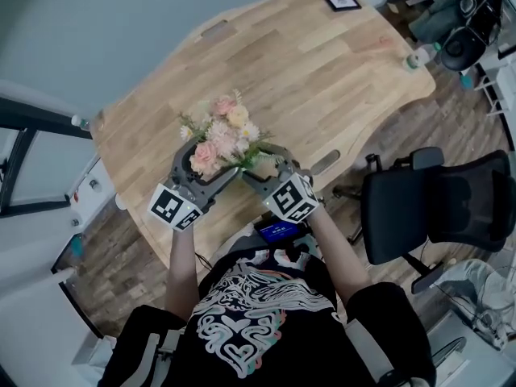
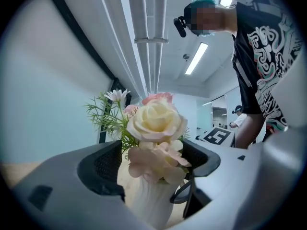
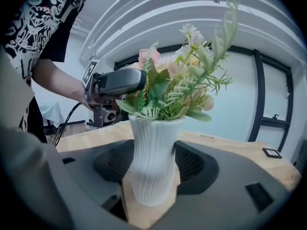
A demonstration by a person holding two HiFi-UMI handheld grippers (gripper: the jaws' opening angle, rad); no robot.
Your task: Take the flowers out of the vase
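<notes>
A bouquet of pink, cream and white flowers [image 1: 222, 131] stands in a white ribbed vase [image 3: 152, 162] on the wooden table [image 1: 322, 63], near its front edge. My left gripper [image 1: 208, 166] reaches in from the left at bloom height. In its own view the cream rose and pink blooms [image 2: 156, 121] sit between its wide jaws, above the vase [image 2: 151, 200]; no pad visibly presses. My right gripper [image 1: 264, 166] comes in from the right, lower down. The vase body stands between its open jaws [image 3: 153, 164] with slim gaps. The left gripper [image 3: 117, 83] shows behind the leaves.
A black office chair [image 1: 435, 208] stands right of the table. A small dark frame [image 1: 342, 1] lies at the table's far end, and a small bottle [image 1: 413, 61] stands near its right edge. A phone [image 1: 278, 230] glows at the person's waist.
</notes>
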